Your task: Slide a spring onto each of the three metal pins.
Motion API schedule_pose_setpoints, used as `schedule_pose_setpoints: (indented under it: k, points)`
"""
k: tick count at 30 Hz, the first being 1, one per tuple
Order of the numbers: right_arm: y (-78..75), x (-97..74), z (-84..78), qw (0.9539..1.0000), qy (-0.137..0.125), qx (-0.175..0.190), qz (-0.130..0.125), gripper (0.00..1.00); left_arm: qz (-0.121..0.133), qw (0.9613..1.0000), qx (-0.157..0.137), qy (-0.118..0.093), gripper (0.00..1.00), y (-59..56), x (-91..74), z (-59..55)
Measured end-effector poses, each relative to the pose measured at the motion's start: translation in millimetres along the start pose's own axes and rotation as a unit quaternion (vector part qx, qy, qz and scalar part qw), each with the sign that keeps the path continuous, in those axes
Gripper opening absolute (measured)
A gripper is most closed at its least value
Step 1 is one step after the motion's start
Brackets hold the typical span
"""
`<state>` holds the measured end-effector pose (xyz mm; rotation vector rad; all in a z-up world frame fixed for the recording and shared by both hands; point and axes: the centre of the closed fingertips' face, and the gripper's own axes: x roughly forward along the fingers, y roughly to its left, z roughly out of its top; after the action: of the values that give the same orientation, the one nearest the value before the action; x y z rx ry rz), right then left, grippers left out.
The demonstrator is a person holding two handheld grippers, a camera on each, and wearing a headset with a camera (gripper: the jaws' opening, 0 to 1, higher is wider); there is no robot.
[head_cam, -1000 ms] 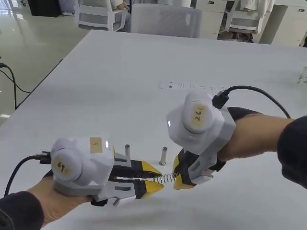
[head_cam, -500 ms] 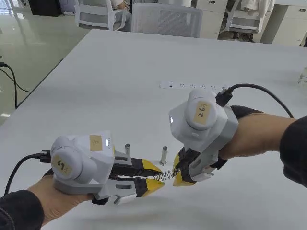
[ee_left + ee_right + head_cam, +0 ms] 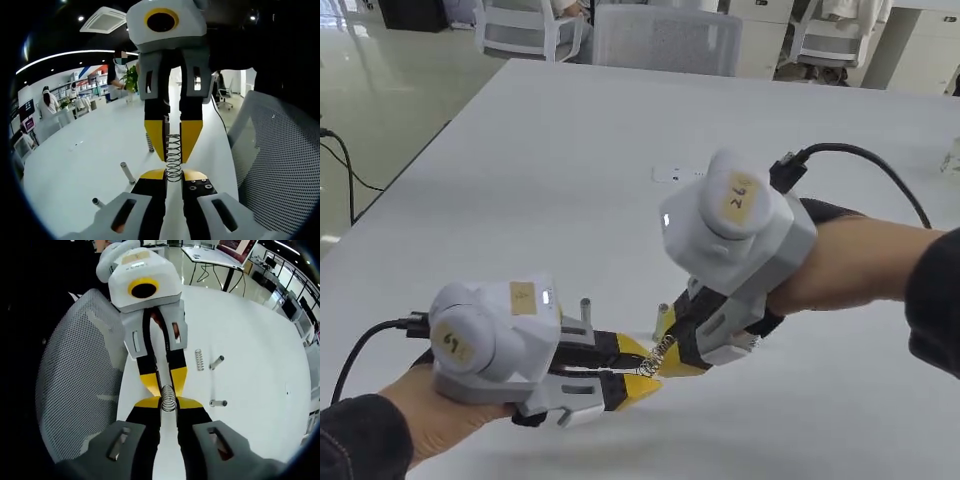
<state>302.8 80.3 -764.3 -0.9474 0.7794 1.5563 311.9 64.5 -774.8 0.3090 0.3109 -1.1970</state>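
Note:
A small metal spring (image 3: 656, 354) is held between my two grippers, just above the white table (image 3: 570, 180). My left gripper (image 3: 642, 374) is shut on one end of the spring (image 3: 173, 159). My right gripper (image 3: 676, 348) is shut on the other end, and the spring (image 3: 168, 397) sits end-on between its yellow tips. The yellow jaw tips of the two grippers nearly meet. Two upright metal pins stand just behind them, one (image 3: 585, 309) on the left and one (image 3: 661, 316) partly hidden by my right gripper. Three bare pins (image 3: 127, 172) show on the table. A loose spring (image 3: 199, 360) lies beside a pin (image 3: 216, 362).
A white power strip (image 3: 676, 176) lies in the middle of the table, beyond the grippers. Mesh chairs (image 3: 665, 40) stand at the far end. The table's left edge (image 3: 410, 170) drops to the floor. A black cable (image 3: 850, 190) trails from my right gripper.
My right gripper has moved left and closer to the left gripper, so the spring between them now looks shorter and tilted. The left gripper has stayed put.

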Motion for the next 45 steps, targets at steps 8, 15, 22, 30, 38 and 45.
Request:
schedule_pose_setpoints:
  k: [8, 15, 22, 30, 38, 45]
  points:
    - [0.3, 0.6, 4.7, 1.0000, 0.001, -0.004, 0.002, 0.13, -0.002, 1.0000, -0.006, -0.003, 0.08, -1.0, 0.4, 0.4]
    - [-0.7, 1.2, 11.9, 0.9999, 0.003, -0.014, -0.002, 0.13, 0.000, 1.0000, -0.006, -0.007, 0.08, 0.7, 2.8, 3.0]
    - [-1.2, 0.6, 11.9, 0.9999, 0.002, -0.014, -0.003, 0.13, 0.001, 0.9999, -0.006, -0.008, 0.08, 0.8, 2.0, 2.8]
    - [-3.1, 1.1, 12.2, 0.9999, 0.003, -0.013, -0.005, 0.13, 0.006, 0.9999, -0.007, -0.008, 0.08, 3.0, 1.6, 2.1]
    - [-10.0, -0.7, 9.2, 0.9999, 0.008, -0.009, -0.012, 0.13, 0.011, 0.9998, -0.016, -0.011, 0.13, 6.4, -2.5, 0.2]
    - [-15.8, -2.6, 5.3, 0.9998, 0.010, -0.003, -0.017, 0.13, 0.019, 0.9994, -0.028, -0.012, 0.22, 10.6, -6.2, -4.0]
